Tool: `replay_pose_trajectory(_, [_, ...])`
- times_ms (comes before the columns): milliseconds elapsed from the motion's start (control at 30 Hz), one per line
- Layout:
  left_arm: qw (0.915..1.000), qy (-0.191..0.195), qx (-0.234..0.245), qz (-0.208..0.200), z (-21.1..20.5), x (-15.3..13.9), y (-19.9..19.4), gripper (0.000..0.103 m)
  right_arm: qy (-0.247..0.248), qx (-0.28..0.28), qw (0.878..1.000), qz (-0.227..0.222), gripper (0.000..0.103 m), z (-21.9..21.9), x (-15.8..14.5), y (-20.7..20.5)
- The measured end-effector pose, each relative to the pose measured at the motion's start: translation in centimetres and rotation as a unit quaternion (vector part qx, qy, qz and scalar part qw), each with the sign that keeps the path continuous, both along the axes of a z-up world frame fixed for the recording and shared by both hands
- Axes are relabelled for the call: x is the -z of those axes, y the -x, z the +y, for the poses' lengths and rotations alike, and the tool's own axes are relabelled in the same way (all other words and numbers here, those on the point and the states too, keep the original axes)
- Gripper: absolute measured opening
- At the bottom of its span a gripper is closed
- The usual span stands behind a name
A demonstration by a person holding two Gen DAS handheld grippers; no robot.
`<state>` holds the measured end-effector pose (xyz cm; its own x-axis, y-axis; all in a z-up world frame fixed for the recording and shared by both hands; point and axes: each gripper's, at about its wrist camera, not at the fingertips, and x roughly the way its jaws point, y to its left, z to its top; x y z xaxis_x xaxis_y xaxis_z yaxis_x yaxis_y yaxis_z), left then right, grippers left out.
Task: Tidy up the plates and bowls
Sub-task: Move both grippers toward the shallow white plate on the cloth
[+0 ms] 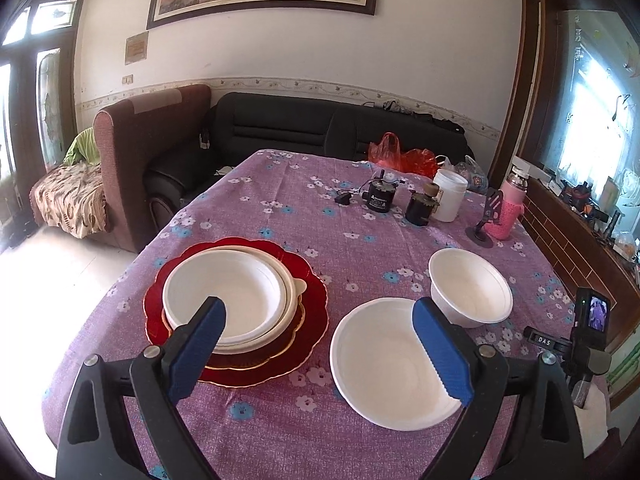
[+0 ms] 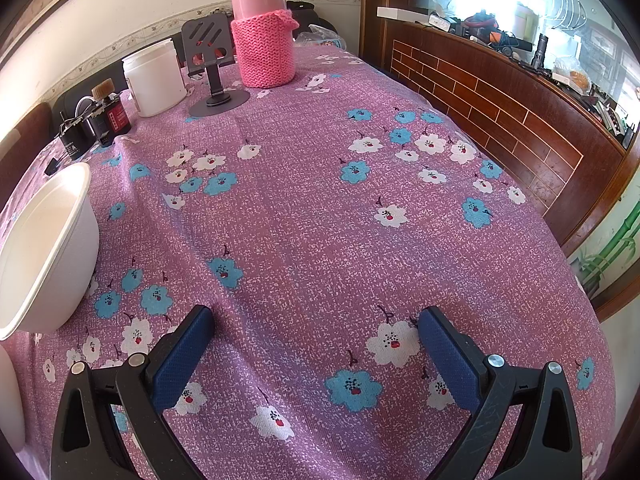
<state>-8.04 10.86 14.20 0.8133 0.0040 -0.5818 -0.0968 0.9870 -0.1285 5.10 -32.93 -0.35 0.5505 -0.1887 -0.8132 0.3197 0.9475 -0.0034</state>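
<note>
We judged stacking partly done: with the left gripper (image 1: 318,344) and right gripper (image 2: 316,350) both spread and empty, two loose white bowls, near (image 1: 390,364) and far (image 1: 470,286), awaited transfer onto the red-plate stack (image 1: 236,308).

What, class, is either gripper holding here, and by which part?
Nothing is held. The left gripper hangs open above the tablecloth beside the near white bowl; the right gripper is open over bare cloth.

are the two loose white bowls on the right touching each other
Apart. The left wrist view shows a strip of purple tablecloth between the shallow white bowl and the deeper white bowl behind it.
</note>
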Motion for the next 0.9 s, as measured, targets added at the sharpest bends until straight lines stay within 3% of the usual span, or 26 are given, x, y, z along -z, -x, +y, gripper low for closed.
replay_pose_trajectory(133, [0.9999, -0.010, -0.004, 0.006, 0.1, 0.2, 0.1, 0.094, -0.005, -0.016, 1.000, 0.008, 0.102, 0.2, -0.2, 0.1])
replay_pose_trajectory(233, [0.9997, -0.022, -0.006, 0.009, -0.2, 0.4, 0.0, 0.094, -0.020, -0.039, 0.998, 0.038, 0.102, 0.3, -0.6, -0.2])
replay_pose_trajectory(300, [0.9997, -0.022, -0.004, 0.011, -0.3, 0.6, 0.0, 0.094, -0.034, -0.022, 0.998, 0.037, 0.102, 0.0, -0.7, 0.1])
replay_pose_trajectory(367, [0.9996, -0.026, -0.004, 0.014, -0.4, 0.7, 0.0, 0.094, -0.015, -0.018, 0.998, 0.057, 0.102, 0.7, -0.6, -0.1])
replay_pose_trajectory(600, [0.9995, -0.026, -0.002, 0.019, -0.3, 0.9, 0.0, 0.094, -0.010, -0.013, 0.998, 0.059, 0.101, 0.8, -0.7, 0.2])
replay_pose_trajectory(733, [0.9995, -0.024, -0.001, 0.022, -0.1, 1.1, -0.3, 0.094, 0.003, -0.014, 1.000, 0.011, 0.098, 1.9, -3.4, 2.4])
replay_pose_trajectory(900, [0.9994, -0.022, 0.002, 0.027, -0.1, 1.5, -0.5, 0.094, -0.015, -0.069, 0.993, -0.097, 0.099, 5.4, -8.4, 6.9])
